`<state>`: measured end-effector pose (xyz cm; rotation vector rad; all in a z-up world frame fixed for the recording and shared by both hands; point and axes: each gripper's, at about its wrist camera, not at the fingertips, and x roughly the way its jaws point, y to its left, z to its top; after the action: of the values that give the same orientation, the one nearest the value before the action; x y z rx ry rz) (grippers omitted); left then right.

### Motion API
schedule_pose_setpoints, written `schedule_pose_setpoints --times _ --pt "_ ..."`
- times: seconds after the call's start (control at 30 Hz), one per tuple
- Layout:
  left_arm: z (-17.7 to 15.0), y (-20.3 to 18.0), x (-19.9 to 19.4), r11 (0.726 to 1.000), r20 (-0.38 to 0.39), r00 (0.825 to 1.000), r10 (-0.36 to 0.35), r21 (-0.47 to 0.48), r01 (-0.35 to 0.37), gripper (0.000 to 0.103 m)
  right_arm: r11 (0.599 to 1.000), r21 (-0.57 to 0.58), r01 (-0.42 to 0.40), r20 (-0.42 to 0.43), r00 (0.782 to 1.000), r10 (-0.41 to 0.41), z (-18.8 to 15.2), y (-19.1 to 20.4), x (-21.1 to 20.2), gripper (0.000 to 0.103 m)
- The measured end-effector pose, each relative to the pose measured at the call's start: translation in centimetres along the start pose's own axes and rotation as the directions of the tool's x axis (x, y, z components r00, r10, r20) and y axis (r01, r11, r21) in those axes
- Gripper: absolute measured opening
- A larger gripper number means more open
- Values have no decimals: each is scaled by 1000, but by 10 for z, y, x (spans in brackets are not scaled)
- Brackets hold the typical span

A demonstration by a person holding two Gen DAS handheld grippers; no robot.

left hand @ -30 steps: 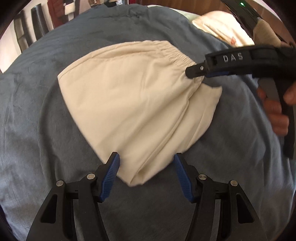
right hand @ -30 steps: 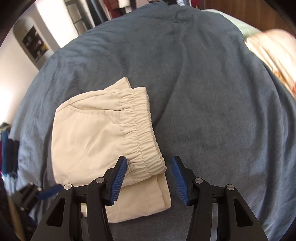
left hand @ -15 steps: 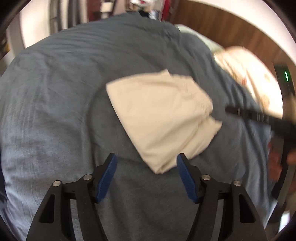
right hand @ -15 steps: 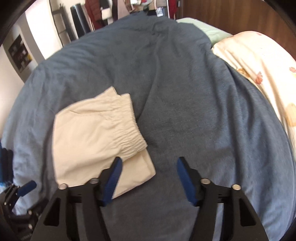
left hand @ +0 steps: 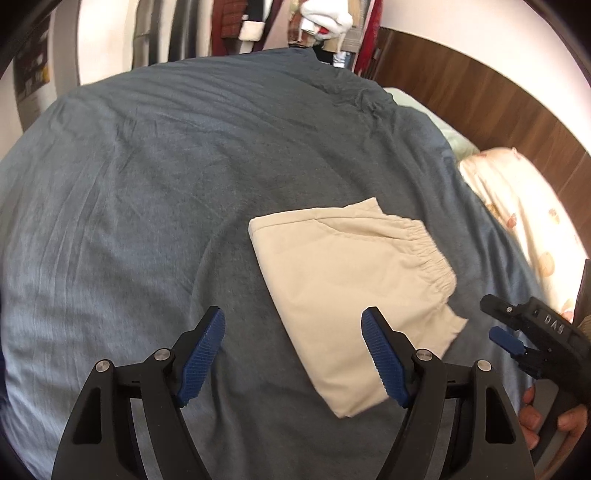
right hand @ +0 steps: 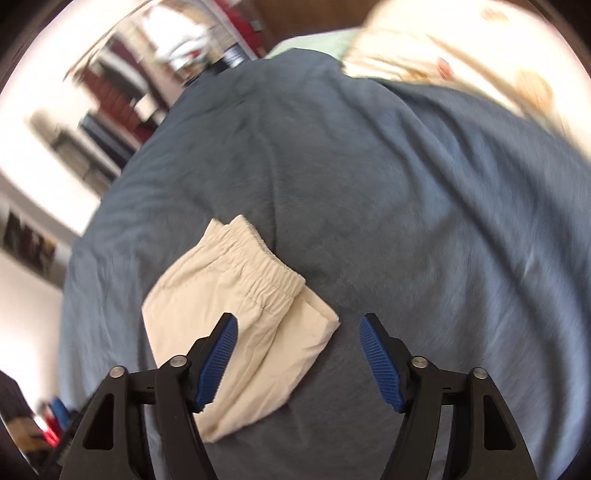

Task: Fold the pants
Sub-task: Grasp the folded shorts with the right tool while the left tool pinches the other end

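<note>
Cream pants (left hand: 343,295) lie folded into a small packet on the blue blanket (left hand: 147,184), elastic waistband on top toward the right. My left gripper (left hand: 293,325) hovers above the packet's near left side, its jaws opening, nothing between the blue pads. In the right wrist view the same pants (right hand: 240,317) lie low and left. My right gripper (right hand: 299,328) hangs over their near right corner, jaws opening, pads apart from the cloth. The right gripper (left hand: 517,328) also shows at the right edge of the left wrist view, held by a hand (left hand: 532,413).
The blue blanket (right hand: 406,221) covers the whole bed. A floral pillow (left hand: 524,221) and a green sheet (left hand: 428,110) lie at the far right by a wooden headboard (left hand: 480,107). Hanging clothes (left hand: 258,26) line the far wall.
Both grippers let go of the pants, opened wider and drew back and up. The packet now looks smaller and lies flat. Both views have rolled.
</note>
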<state>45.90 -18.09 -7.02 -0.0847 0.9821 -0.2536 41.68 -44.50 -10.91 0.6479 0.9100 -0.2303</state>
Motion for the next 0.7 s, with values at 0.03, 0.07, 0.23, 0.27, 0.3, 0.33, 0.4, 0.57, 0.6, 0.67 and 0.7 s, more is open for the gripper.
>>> schedule_pose_setpoints --times 0.03,0.07,0.23,0.27,0.3,0.33,0.4,0.57,0.6,0.67,0.7 --pt "1 -1 3 1000 3 1000 10 21 -10 75 999 50 -7 -11 1000 8 -2 -5 6 73" --pt "2 -2 5 999 5 1000 17 37 -17 76 997 71 -13 -13 1000 14 -3 -7 8 73" --pt "9 -1 16 998 13 1000 26 65 -27 76 999 -34 -12 27 1000 13 13 2 22 73" --pt "11 -1 19 997 15 1000 27 66 -28 76 997 -74 -6 24 1000 7 18 7 27 73" --pt "13 0 21 998 16 1000 26 64 -27 76 993 -122 -6 21 1000 9 25 13 31 73" --pt "15 0 24 998 16 1000 21 63 -22 76 987 -160 -12 20 1000 16 30 18 34 73" --pt "19 2 31 998 13 1000 15 56 -15 75 973 -227 -30 8 999 33 39 28 42 73" --pt "33 13 52 1000 5 1000 -14 14 14 75 940 -334 -73 -22 997 70 57 51 65 73" --pt "36 15 57 1000 1 1000 -19 6 19 75 935 -345 -84 -32 996 78 59 54 70 73" --pt "41 19 69 999 -10 999 -42 -10 42 75 917 -386 -95 -51 995 82 63 61 81 73" --pt "43 19 73 999 -16 999 -46 -14 45 75 909 -406 -97 -57 995 80 64 64 85 73"
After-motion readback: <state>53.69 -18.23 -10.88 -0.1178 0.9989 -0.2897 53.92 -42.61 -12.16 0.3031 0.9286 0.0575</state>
